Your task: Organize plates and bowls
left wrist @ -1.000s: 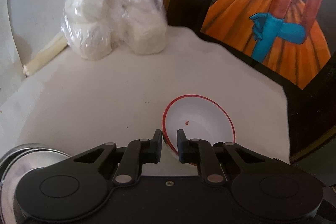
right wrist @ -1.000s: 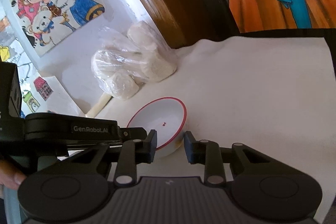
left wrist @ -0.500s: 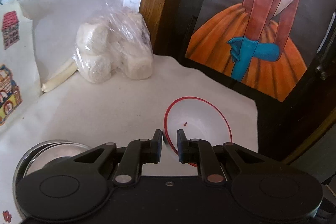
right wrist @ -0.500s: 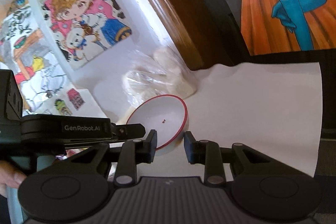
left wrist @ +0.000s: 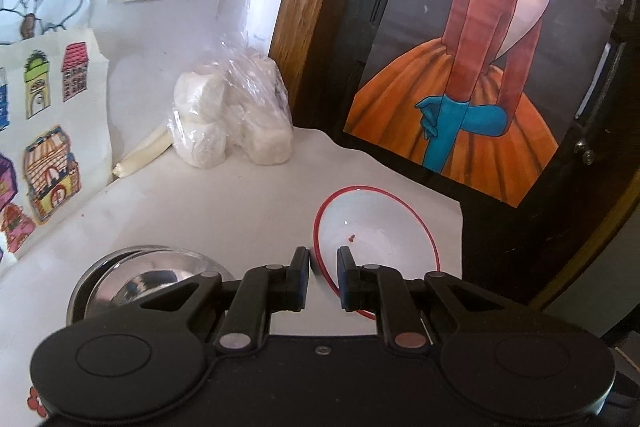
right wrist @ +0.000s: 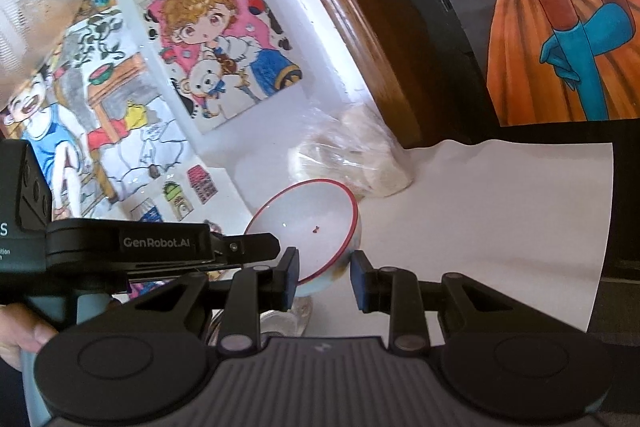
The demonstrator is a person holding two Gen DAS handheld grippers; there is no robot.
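Observation:
A white bowl with a red rim [left wrist: 376, 239] hangs tilted above the white table [left wrist: 224, 211]. My left gripper [left wrist: 323, 277] is shut on its near rim, one finger inside and one outside. From the right wrist view the same bowl [right wrist: 308, 227] leans left, and my right gripper [right wrist: 324, 277] is closed on its lower wall, both pads touching it. The left gripper's fingers [right wrist: 256, 245] reach in from the left to the rim. A stack of steel bowls [left wrist: 152, 279] sits on the table at lower left, partly hidden by the left gripper.
A clear bag of white lumps [left wrist: 232, 119] lies against the back wall beside a wooden door frame [left wrist: 304, 11]. Drawings cover the wall [right wrist: 216, 39] on the left. A painting [left wrist: 472, 79] leans at the right, past the table's edge [left wrist: 460, 227].
Both grippers have lifted and drawn back with the bowl held the same way. The table and bag look smaller and farther, more of the wall shows, and the steel bowls have come further into view.

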